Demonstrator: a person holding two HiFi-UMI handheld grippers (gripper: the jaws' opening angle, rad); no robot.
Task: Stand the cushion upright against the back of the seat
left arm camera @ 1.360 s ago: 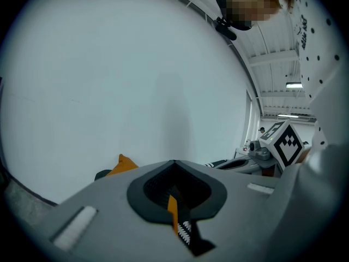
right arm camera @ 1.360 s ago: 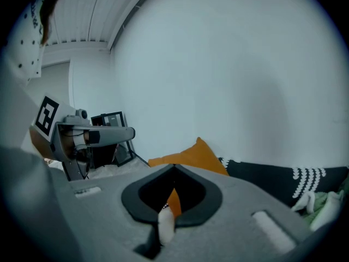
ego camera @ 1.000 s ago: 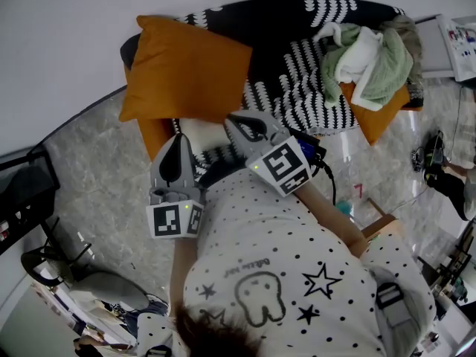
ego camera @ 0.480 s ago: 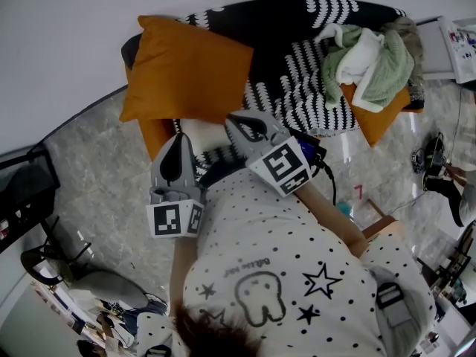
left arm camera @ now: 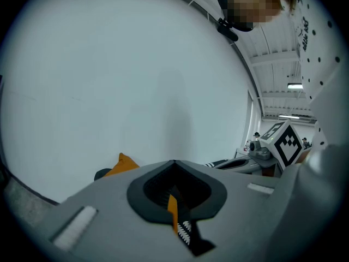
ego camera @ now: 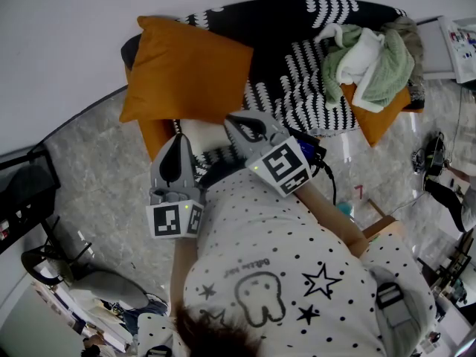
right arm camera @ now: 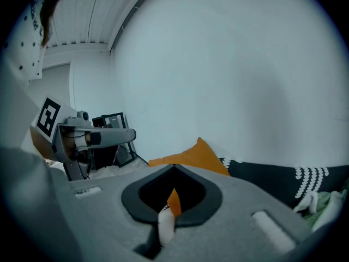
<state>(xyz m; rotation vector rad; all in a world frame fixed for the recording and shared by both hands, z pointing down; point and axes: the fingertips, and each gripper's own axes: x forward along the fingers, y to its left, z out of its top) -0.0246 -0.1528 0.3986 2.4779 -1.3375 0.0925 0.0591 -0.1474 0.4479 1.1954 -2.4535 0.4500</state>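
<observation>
Where the black-and-white covered sofa [ego camera: 290, 65] ends on the left, the orange cushion [ego camera: 182, 69] stands up against the sofa's back, far side toward the wall [ego camera: 59, 36]; one corner of it pokes up in both gripper views. Just near of the cushion's lower edge is the left gripper [ego camera: 177, 141]; jaws together, nothing held; only a sliver of orange and pattern shows through the slit. To its right, the right gripper [ego camera: 232, 121] is over the seat's front; jaws likewise closed, empty; tip close to the cushion's lower right corner, contact unclear. Further right, a pile of green and white clothes [ego camera: 368, 54] lies on a second orange cushion [ego camera: 375, 121]; grey marbled floor [ego camera: 97, 177] all round.
</observation>
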